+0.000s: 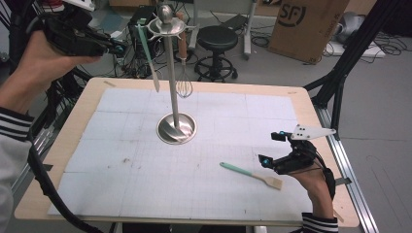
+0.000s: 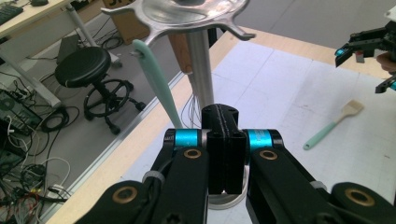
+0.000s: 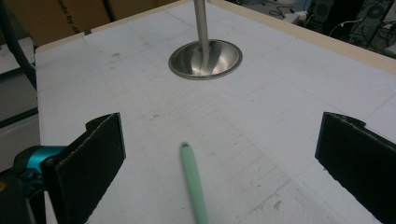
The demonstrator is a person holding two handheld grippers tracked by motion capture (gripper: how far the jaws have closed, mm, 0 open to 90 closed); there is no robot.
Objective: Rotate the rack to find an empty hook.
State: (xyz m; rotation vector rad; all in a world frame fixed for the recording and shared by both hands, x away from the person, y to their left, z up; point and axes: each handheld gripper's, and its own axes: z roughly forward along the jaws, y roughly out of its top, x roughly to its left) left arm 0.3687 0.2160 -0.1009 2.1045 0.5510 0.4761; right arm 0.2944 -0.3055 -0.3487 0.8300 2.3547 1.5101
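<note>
Near the front right of the table (image 1: 87, 97), the right gripper (image 1: 274, 148) hovers low with its jaws spread wide apart and nothing between the pads. Its own view looks straight along the mint-green handle of a spatula (image 3: 194, 184), which lies flat on the white mat just ahead of the jaws; in the high view the spatula (image 1: 250, 174) rests beside that gripper, wooden blade toward the right edge.

Up at the far left, the left gripper (image 1: 114, 47) is held high off the table with its jaws pressed together on nothing, next to the top of the metal stand (image 1: 172, 87). A second green-handled tool (image 1: 148, 58) and a whisk (image 1: 183, 85) already hang from the stand's hooks.

The likely job is to lift the loose spatula and hang it beside them. The handle is thin and lies flat, so the pads may scrape the mat or pinch off-centre, and the spatula could swivel or slip out on the lift. Carried to the stand, a swinging blade could knock the whisk or the hanging tool off their hooks, or nudge the tall stand on its round base (image 3: 205, 59). The raised left gripper sits close to the hooks and may crowd the approach. Beyond the table stand a black stool (image 2: 91, 70) and a cardboard box (image 1: 306, 24), well clear.
</note>
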